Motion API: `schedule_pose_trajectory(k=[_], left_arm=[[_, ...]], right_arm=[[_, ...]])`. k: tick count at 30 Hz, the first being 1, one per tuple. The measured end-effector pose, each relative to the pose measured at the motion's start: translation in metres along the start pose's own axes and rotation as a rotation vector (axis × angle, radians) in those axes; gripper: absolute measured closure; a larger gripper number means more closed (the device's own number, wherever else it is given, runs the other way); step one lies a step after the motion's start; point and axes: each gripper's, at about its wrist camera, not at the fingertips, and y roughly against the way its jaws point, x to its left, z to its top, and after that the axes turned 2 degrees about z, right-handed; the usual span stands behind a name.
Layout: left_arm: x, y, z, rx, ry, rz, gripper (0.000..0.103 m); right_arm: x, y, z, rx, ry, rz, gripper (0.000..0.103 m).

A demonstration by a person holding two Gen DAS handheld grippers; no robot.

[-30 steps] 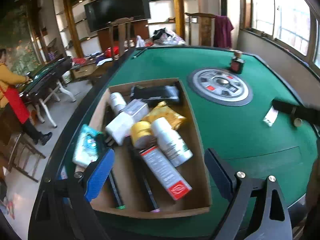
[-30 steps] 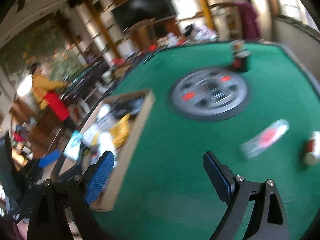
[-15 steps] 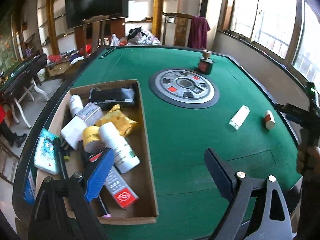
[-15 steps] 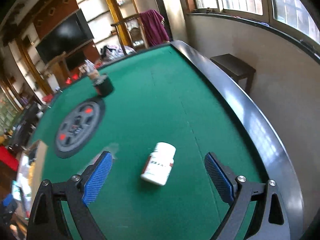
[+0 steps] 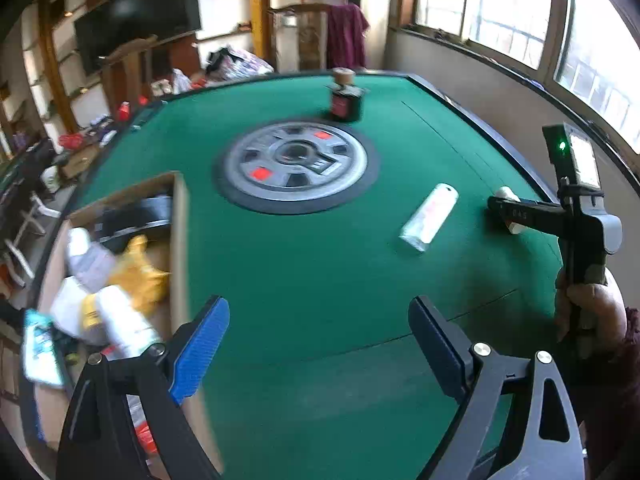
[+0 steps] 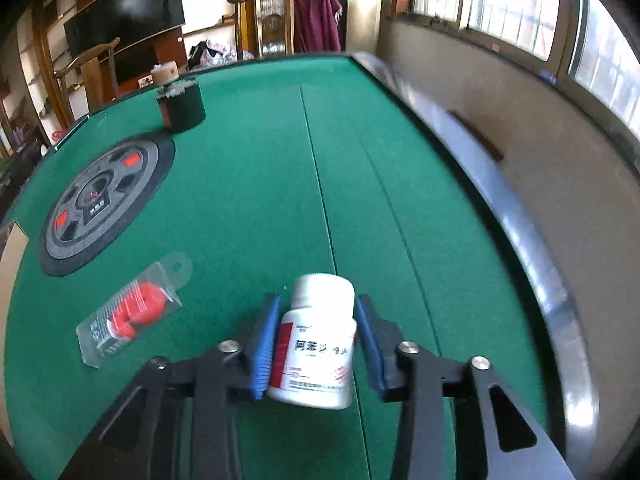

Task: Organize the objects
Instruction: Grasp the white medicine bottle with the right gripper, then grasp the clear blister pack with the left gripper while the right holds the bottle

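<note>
Both right gripper (image 6: 316, 334) fingers clamp white bottle (image 6: 316, 340).

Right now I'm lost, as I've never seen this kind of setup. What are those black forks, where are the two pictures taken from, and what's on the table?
The forks are hand-held two-finger grippers, one in each of a person's hands, each with a camera looking along its fingers. The left gripper is open and empty above the green table. Its view shows a cardboard box of bottles and packets and the other hand. The right gripper has closed around a white pill bottle. A clear packet with something red inside lies left of it. Farther off are a round grey disc and a dark jar.
</note>
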Motion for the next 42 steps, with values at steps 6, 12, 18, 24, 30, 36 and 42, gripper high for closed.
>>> schedule_pose_trajectory(k=[6, 12, 18, 24, 30, 36, 42], left_arm=[[-0.028, -0.030, 0.015, 0.032, -0.019, -0.035, 0.012], [-0.052, -0.059, 0.028, 0.061, -0.062, -0.058, 0.013], [-0.074, -0.091, 0.043, 0.058, -0.156, -0.043, 0.013], [-0.086, -0.118, 0.052, 0.077, -0.173, -0.081, 0.013], [-0.088, -0.131, 0.059, 0.077, -0.178, -0.112, 0.013], [-0.092, -0.141, 0.064, 0.077, -0.172, -0.120, 0.013], [-0.102, -0.143, 0.067, 0.050, -0.207, -0.118, 0.018]], right_arm=[[-0.007, -0.001, 0.000, 0.011, -0.041, 0.034, 0.065], [-0.004, 0.000, -0.001, 0.017, -0.031, 0.020, 0.065], [-0.007, -0.001, 0.000, 0.020, -0.051, 0.036, 0.065], [-0.008, -0.001, 0.000, 0.022, -0.055, 0.041, 0.065], [-0.009, -0.001, 0.001, 0.022, -0.059, 0.045, 0.064], [-0.005, -0.002, 0.002, 0.024, -0.054, 0.050, 0.057], [-0.004, -0.002, 0.001, 0.026, -0.047, 0.051, 0.052]])
